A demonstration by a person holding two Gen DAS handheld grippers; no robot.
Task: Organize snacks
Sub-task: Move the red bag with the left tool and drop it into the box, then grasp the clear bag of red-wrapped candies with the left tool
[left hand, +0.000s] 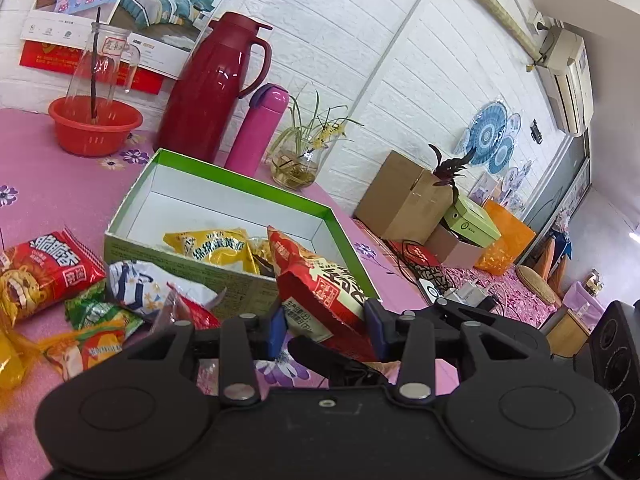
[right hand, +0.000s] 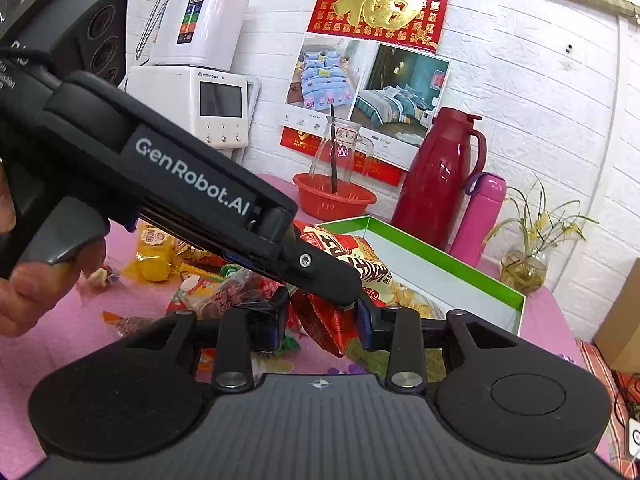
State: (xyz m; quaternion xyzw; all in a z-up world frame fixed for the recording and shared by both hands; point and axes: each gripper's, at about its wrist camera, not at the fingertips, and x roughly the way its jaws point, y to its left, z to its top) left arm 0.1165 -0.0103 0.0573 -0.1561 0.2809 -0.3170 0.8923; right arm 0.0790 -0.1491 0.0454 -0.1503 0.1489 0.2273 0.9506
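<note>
A red snack bag (left hand: 320, 284) hangs over the near corner of the open green box (left hand: 248, 182). My left gripper (left hand: 326, 330) is shut on the bag's lower end. In the right wrist view the same bag (right hand: 360, 264) sits between the blue pads of my right gripper (right hand: 323, 320), which is shut on it from below. My left gripper (right hand: 348, 292) crosses that view from the upper left and clamps the bag. A yellow bag (left hand: 212, 246) lies inside the box (right hand: 440, 256). Loose snacks lie left of the box: a red bag (left hand: 48, 264), a blue-white one (left hand: 140, 280) and a green one (left hand: 92, 312).
Behind the box stand a dark red jug (left hand: 212, 88), a pink bottle (left hand: 260, 132), a plant vase (left hand: 296, 168) and a red basin (left hand: 94, 124) holding a glass bottle. A cardboard box (left hand: 404, 196) sits at the right. A person's hand (right hand: 36, 280) holds the left tool.
</note>
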